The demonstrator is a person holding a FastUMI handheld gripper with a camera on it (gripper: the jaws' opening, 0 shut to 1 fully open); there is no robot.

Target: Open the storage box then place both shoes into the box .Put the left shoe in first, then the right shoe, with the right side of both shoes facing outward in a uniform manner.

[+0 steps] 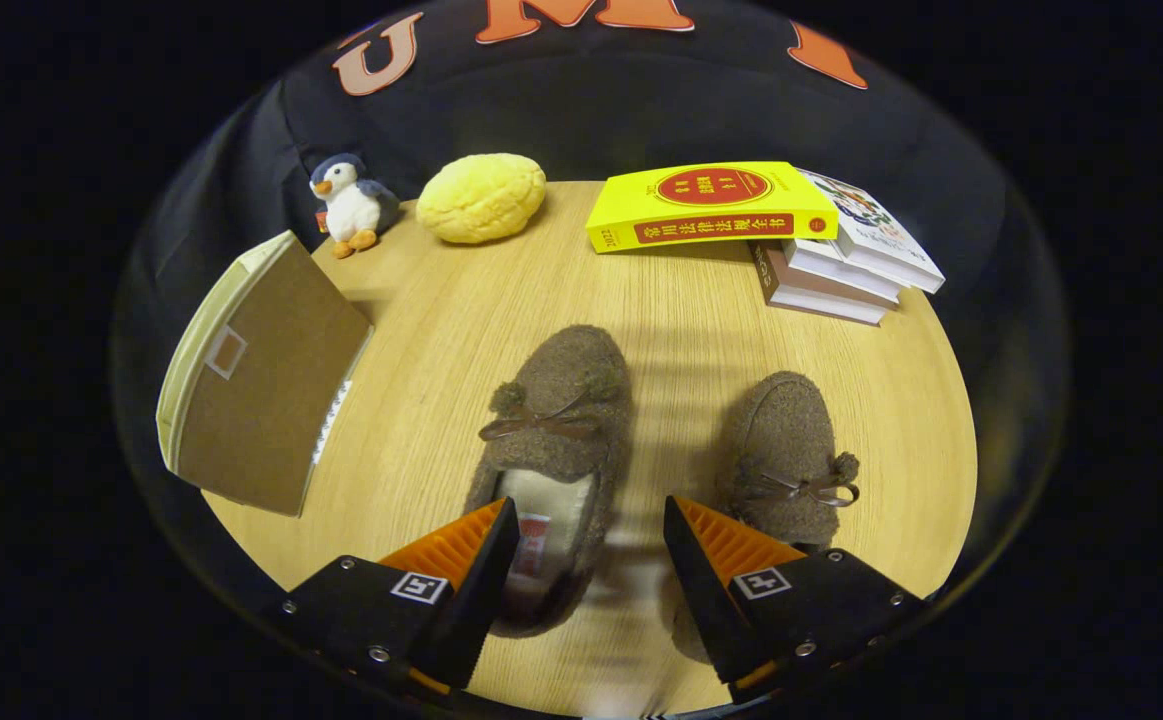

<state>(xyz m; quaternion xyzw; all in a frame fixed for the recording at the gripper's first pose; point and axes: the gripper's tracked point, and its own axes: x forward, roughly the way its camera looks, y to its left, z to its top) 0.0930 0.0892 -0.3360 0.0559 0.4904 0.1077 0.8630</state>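
- Your gripper (591,535) hangs over the wooden table (441,330) with its fingers spread wide — nothing is clamped between them, and neither finger presses on a shoe.
- The left-hand shoe (556,420) is a brown fuzzy slipper with a small bow and a pale lining. Its heel end sits in the gap between your fingers, close against the inner edge of the left finger, and its toe points away from you, just ahead of the tips.
- Whether the left finger actually touches that slipper's rim, you cannot tell from here; it overlaps the heel opening in view.
- The right-hand shoe (786,455) matches the first and lies just ahead of your right finger, outside the gap, with its heel part hidden behind that finger. The two slippers lie side by side, a strip of bare table between them.
- The storage box (261,380) — a brown, flat-fronted box with a pale edge — stands off to the left of your left finger and somewhat ahead of it, well apart from both shoes. Its front looks closed.
- Far beyond the fingers sit a toy penguin (351,205), a yellow bun-shaped squishy (481,197), and a stack of books (771,235) topped by a yellow volume.
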